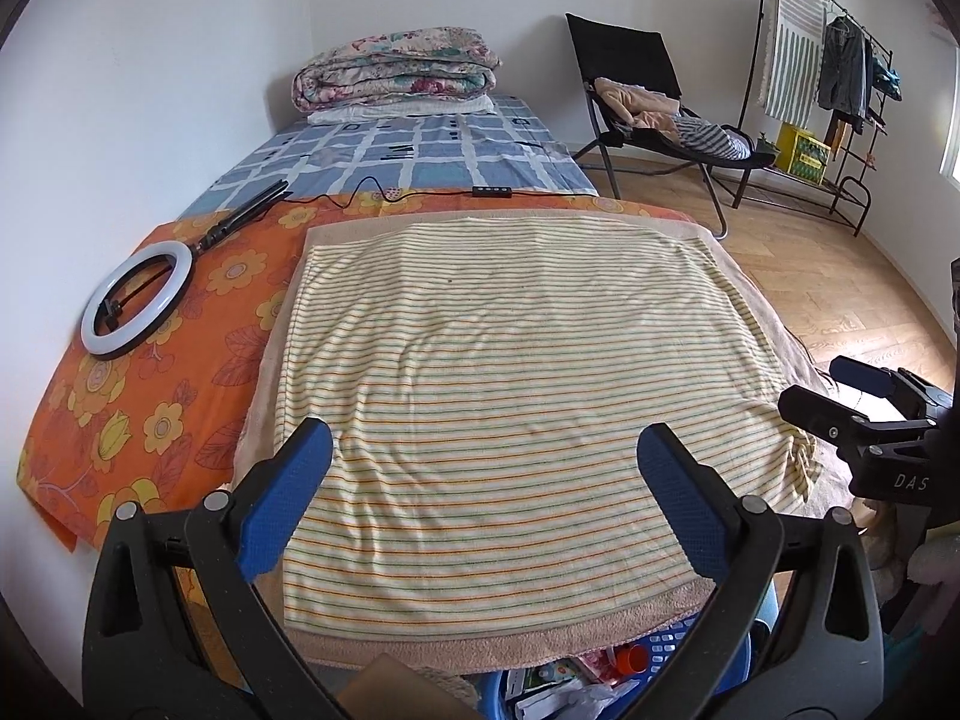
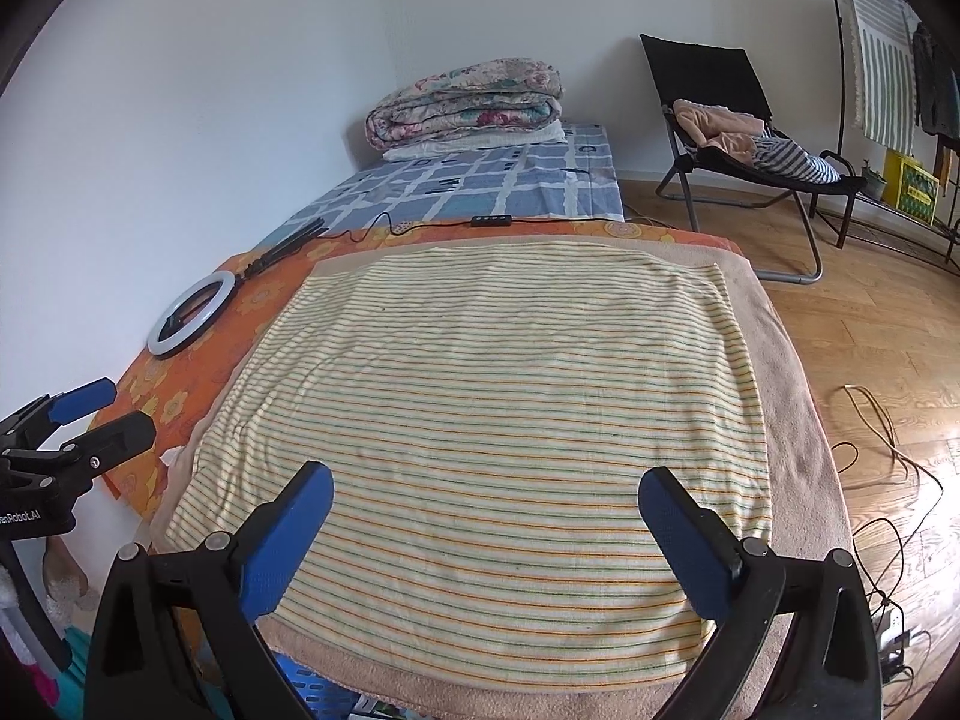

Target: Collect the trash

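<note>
A blue plastic basket point(image 1: 672, 645) sits below the near edge of the bed, holding trash point(image 1: 576, 681): paper scraps, wrappers and an orange cap. Its rim point(image 2: 312, 693) also shows at the bottom of the right wrist view. A striped yellow towel point(image 1: 498, 372) lies flat on the bed with nothing on it. My left gripper point(image 1: 483, 450) hovers open over the towel's near part, empty. My right gripper point(image 2: 486, 495) is open and empty too, above the same towel point(image 2: 480, 408). Each gripper shows at the edge of the other's view: the right gripper point(image 1: 840, 396), the left gripper point(image 2: 108, 408).
A ring light point(image 1: 137, 299) with its stand and cable lies on the orange floral sheet point(image 1: 150, 396) at left. A folded quilt point(image 1: 396, 69) sits at the bed's far end. A black chair point(image 1: 648, 96) with clothes, a clothes rack point(image 1: 840, 78), and floor cables point(image 2: 888, 450) are to the right.
</note>
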Tool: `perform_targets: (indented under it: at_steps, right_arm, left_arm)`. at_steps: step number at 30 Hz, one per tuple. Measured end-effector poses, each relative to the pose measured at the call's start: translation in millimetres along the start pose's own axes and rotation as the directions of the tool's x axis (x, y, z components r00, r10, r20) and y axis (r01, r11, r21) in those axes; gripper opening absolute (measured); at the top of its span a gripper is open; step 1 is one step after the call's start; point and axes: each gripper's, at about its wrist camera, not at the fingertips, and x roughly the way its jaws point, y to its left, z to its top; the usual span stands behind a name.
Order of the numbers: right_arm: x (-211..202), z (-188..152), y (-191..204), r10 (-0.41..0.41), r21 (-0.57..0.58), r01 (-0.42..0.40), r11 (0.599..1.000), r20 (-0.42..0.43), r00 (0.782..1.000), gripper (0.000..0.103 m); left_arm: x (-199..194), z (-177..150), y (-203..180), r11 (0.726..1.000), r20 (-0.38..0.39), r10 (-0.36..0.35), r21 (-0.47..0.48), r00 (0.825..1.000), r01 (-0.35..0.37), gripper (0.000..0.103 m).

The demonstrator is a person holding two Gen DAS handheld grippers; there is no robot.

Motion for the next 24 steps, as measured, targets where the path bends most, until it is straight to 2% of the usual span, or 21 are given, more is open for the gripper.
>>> perform_targets:
  at_steps: [24]
  right_arm:
    - [3.1, -4.1, 2.8, 0.013, 0.004, -0.013, 1.000, -0.018, 1.000, 0.103]
  left_arm:
    - [2.6, 0.3, 1.7, 1.000, -0.008, -0.005, -0.019, 1.000, 0.005, 0.103]
